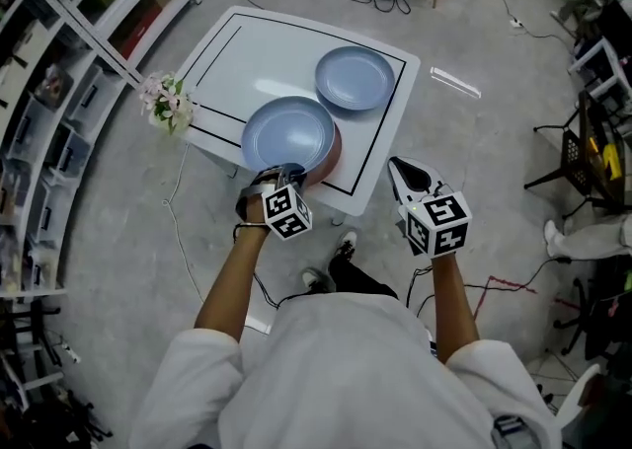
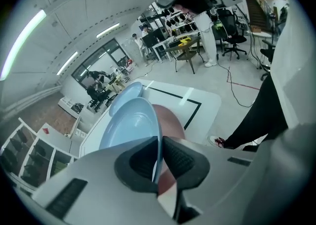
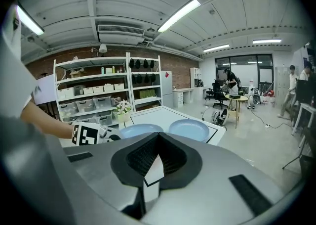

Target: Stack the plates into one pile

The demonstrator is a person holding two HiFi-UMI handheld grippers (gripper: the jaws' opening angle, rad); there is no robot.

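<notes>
A white table (image 1: 237, 52) carries two blue plates. The far blue plate (image 1: 355, 77) lies flat near the table's right edge. The near blue plate (image 1: 288, 133) rests over a reddish-pink plate (image 1: 334, 153) at the front edge. My left gripper (image 1: 286, 175) is shut on the near rim of that blue plate (image 2: 127, 125); the pads pinch the rim, and the pink plate (image 2: 170, 122) shows beneath. My right gripper (image 1: 403, 173) is off the table's front right corner, over the floor, shut with nothing in it (image 3: 158, 157). Both blue plates (image 3: 189, 129) lie ahead of it.
A pot of pale flowers (image 1: 168, 102) sits at the table's left corner. Shelving (image 1: 59, 92) runs along the left. A black line (image 1: 380, 126) frames the tabletop. Cables, chairs and a black stand (image 1: 583, 156) are on the floor to the right.
</notes>
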